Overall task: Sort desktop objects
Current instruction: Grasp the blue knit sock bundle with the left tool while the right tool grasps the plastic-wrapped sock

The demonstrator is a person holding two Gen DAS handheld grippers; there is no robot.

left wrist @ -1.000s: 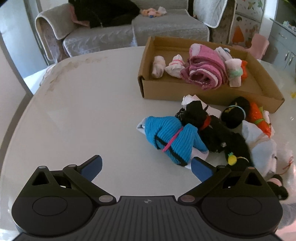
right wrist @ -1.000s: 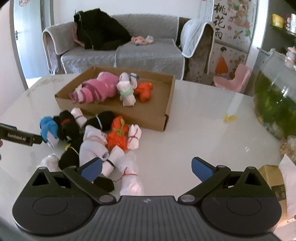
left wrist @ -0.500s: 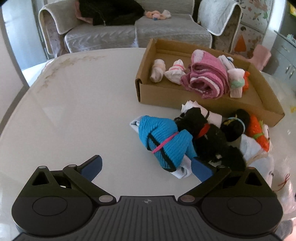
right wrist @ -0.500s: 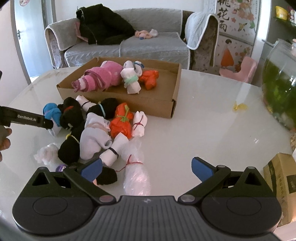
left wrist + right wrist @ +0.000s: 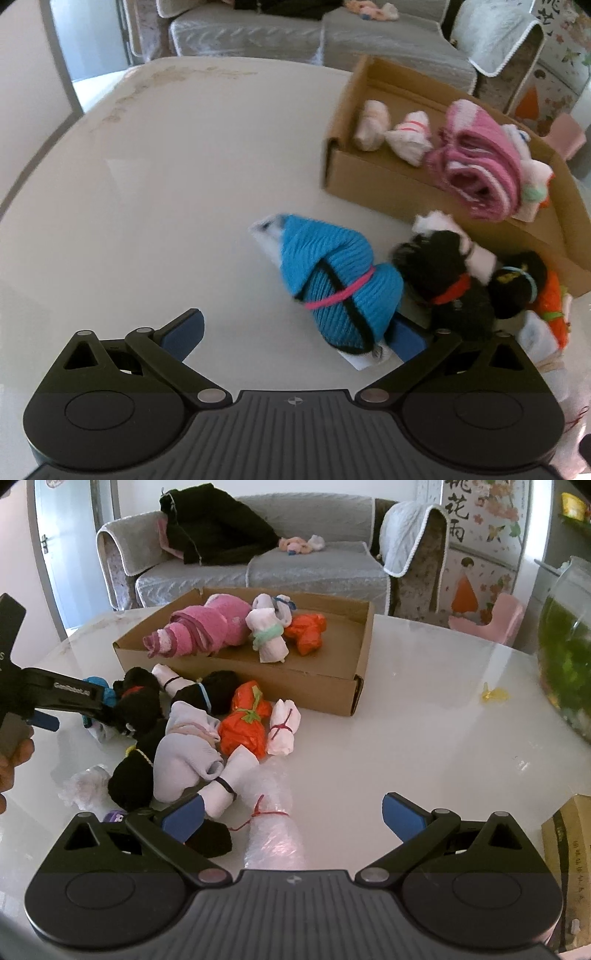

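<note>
A blue knitted sock roll with a pink band lies on the white table, at the left end of a pile of rolled socks. My left gripper is open, its right finger against the roll's near end. The left gripper also shows in the right wrist view. A cardboard box behind holds a pink roll and small white rolls. My right gripper is open and empty above a bubble-wrap roll. Black, orange and white rolls lie before the box.
A glass fish bowl stands at the right table edge. A yellowish carton sits near right. A small yellow scrap lies on the table. A grey sofa stands behind the table.
My left gripper has moved forward and right, so the blue roll now lies between its open fingers. My right gripper has edged closer to the pile.
</note>
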